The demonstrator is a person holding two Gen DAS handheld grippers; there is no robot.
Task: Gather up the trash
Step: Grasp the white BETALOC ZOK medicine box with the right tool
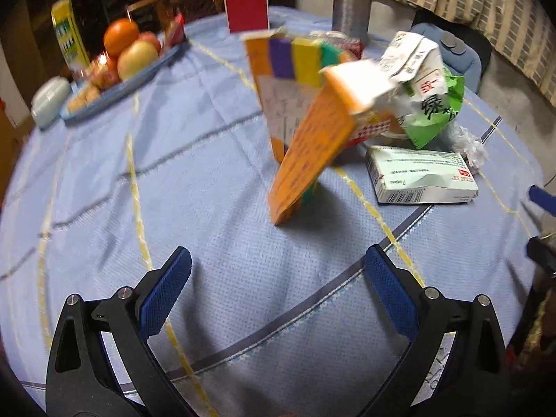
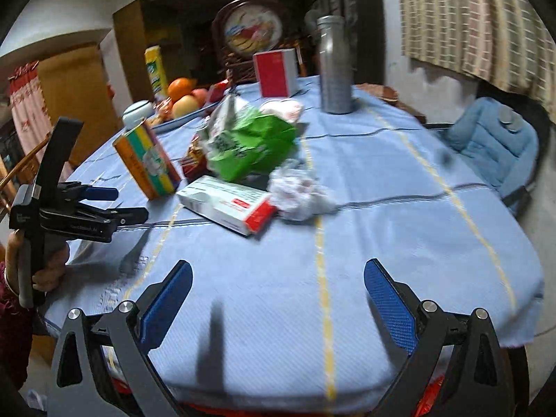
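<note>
I am holding the left gripper (image 1: 278,267) low over the blue tablecloth (image 1: 208,173), and its jaws are standing wide apart with nothing between the blue pads (image 1: 170,288); they are touching only air above the cloth. The right gripper (image 2: 278,278) is hovering near the table's edge in the same state, spread fully, gripping nothing.

Ahead of the left gripper I am seeing the trash gathered in a loose pile toward the middle of the table. An orange carton with rainbow stripes (image 1: 305,139) is standing tilted, blurred in the left wrist view; in the right wrist view it is standing on the cloth at the left of the pile (image 2: 147,163). Behind it a green snack bag (image 1: 434,111) is lying crumpled with a white torn wrapper (image 1: 410,55) on top. A white medicine box with a red end (image 1: 422,177) is lying flat just beside the bag, and a crumpled clear plastic wad (image 2: 300,194) is touching the box's end.

Well apart from the pile, a blue tray of fruit (image 1: 125,59) is sitting at the far left, a red box (image 1: 245,3) is standing upright at the far edge, and a steel bottle (image 2: 333,66) is standing near it.
</note>
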